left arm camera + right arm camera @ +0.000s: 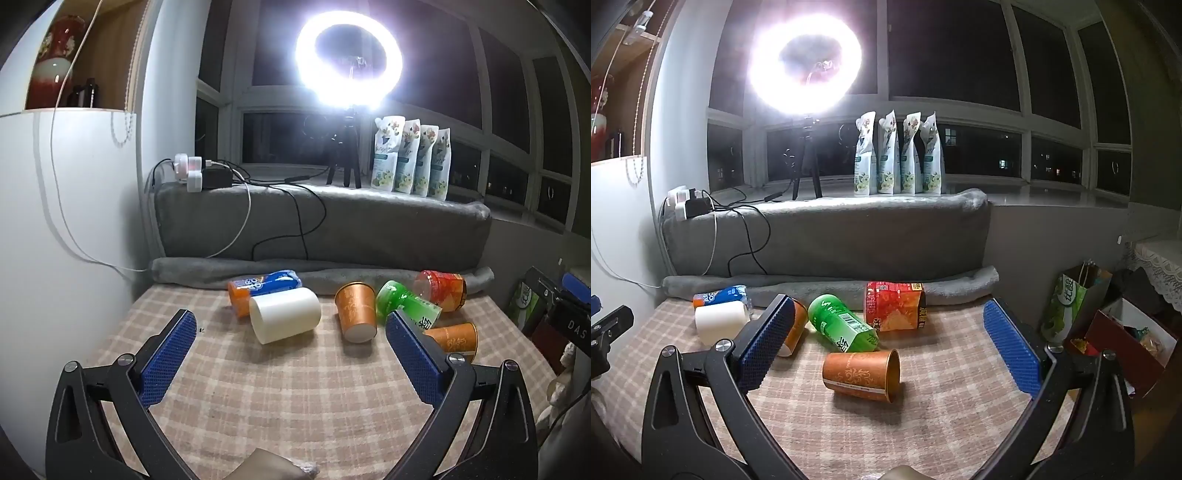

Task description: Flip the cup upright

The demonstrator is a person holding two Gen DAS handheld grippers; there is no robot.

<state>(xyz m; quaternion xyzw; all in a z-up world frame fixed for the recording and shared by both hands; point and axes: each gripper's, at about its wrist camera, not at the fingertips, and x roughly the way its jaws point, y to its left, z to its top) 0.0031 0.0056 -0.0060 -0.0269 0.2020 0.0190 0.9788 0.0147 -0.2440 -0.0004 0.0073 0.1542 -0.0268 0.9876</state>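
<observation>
While both tools hover low over the checked tablecloth (923, 424), the left gripper (291, 325) and right gripper (888, 317) each have their blue pads spread wide, pinching nothing. Three orange paper cups lie on their sides (one half hidden): the nearest cup (862, 374) at the right view's 6 o'clock, its mouth toward 3 o'clock. One white cup (284, 319), one green bottle (842, 323), one red bottle (895, 310) lie nearby.

3 paper cups (862, 374), 3 bottles (842, 325), 4 pouches (897, 155)
</observation>
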